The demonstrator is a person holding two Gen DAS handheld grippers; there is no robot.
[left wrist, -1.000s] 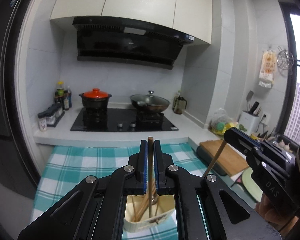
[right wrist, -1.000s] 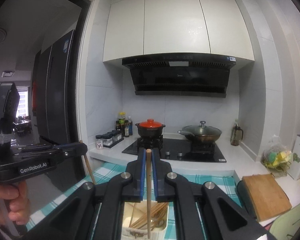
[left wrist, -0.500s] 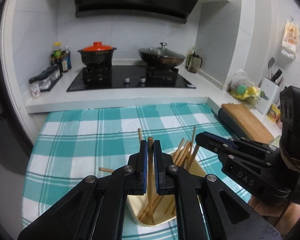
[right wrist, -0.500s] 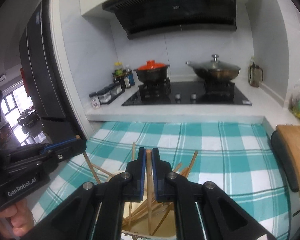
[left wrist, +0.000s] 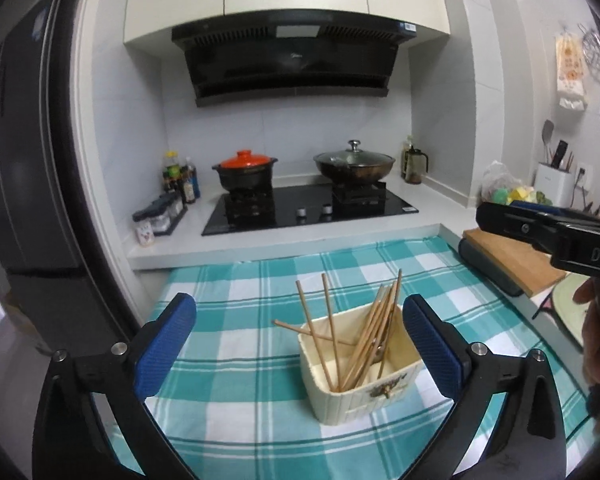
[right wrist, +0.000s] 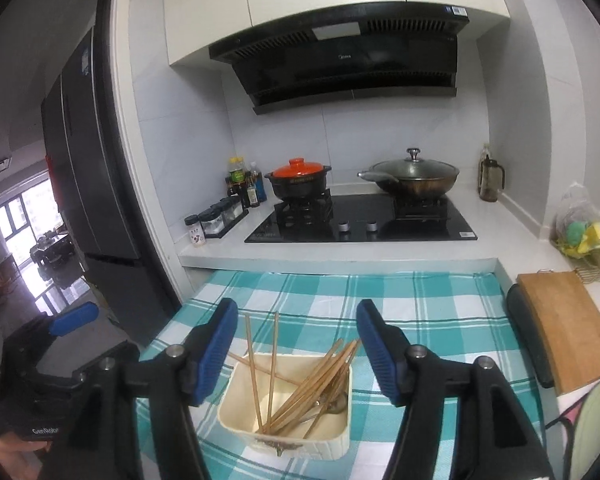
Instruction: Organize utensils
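Only left wrist view shows utensil holder (left wrist: 552, 184) beyond the cutting board.

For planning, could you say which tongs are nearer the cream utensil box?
Probably right: the right tongs, opening, hover centred over the box; the left tongs, also opening, sit further left.

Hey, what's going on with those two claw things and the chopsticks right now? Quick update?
Left gripper and right gripper opening, nothing between jaws. Chopsticks standing loose in cream holder on checked cloth. Nothing in the way.
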